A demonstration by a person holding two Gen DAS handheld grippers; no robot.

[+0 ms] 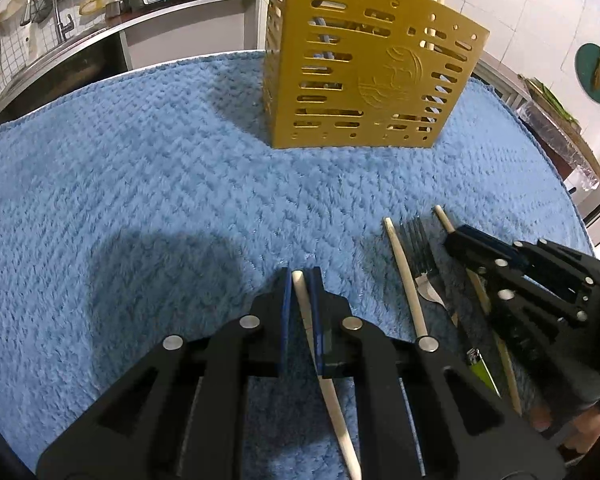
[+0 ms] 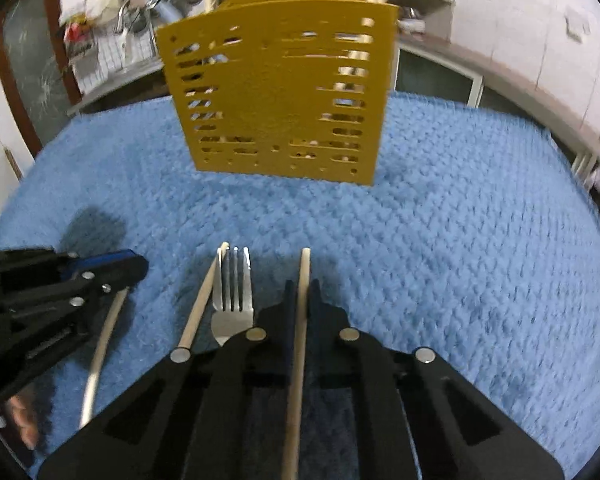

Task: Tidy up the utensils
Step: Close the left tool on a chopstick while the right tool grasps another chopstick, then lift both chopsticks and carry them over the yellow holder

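The holder (image 2: 276,92) is a yellow box of thin sheet with many slots and round holes cut through it, and it stands upright on a fluffy blue towel (image 1: 140,184) with a knitted pattern, which covers the surface. Some sticks already stand inside it. Behind it the room is a kitchen, with a steel counter, a gas stove, a pot and white tiled walls. The left tongs (image 1: 300,280) are black with blue pads, and they are closed on a thin, slightly bent white chopstick (image 1: 332,392) near its end. The right tongs (image 2: 302,292) are closed on a straight wooden chopstick (image 2: 296,380), whose tip reaches past the pads toward the holder. Between the two tongs lie another pale chopstick (image 2: 202,300) and a shiny metal fork (image 2: 232,292), side by side and touching, on the towel. A green lighter (image 1: 480,368) lies near them. The holder is well apart from both tongs, ahead of them.
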